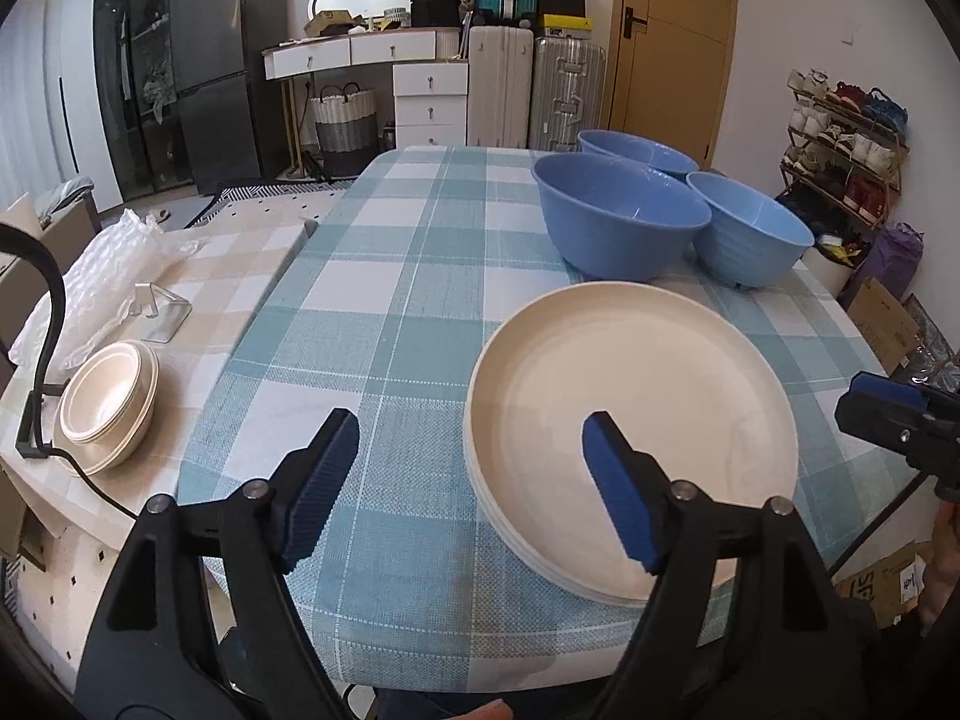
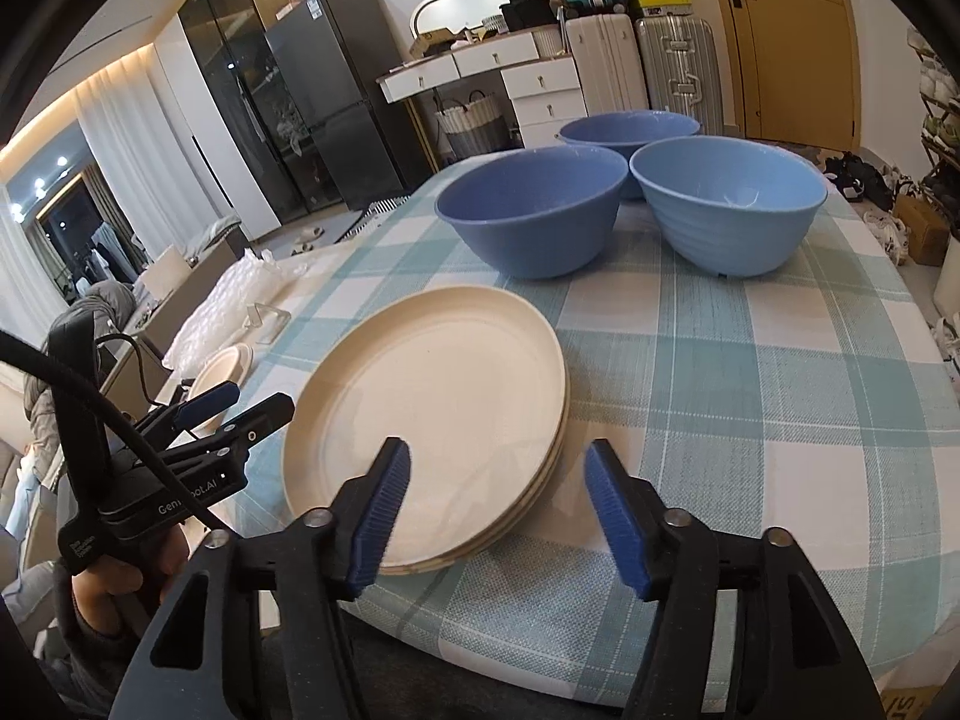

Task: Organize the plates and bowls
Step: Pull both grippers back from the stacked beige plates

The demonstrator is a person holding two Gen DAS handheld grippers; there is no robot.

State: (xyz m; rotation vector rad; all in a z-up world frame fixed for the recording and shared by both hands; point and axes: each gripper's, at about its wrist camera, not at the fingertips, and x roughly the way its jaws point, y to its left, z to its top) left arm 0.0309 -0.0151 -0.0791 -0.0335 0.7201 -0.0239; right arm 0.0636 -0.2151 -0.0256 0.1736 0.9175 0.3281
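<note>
You're carrying black-framed grippers: left gripper and right gripper both showing ribbed blue pads, silver pivot screws, white lettering, trailing black cable.

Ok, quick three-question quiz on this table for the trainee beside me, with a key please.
1. True or false: both grippers are clamped on the plate stack.
2. How many blue bowls stand on the checked tablecloth?
3. Multiple choice: the cream bowls sit A) on the side surface left of the table, B) inside a blue bowl, C) on the plates.

Key: 1 false, since the left gripper and right gripper both stand open, gripping nothing. 2 three. 3 A.
</note>
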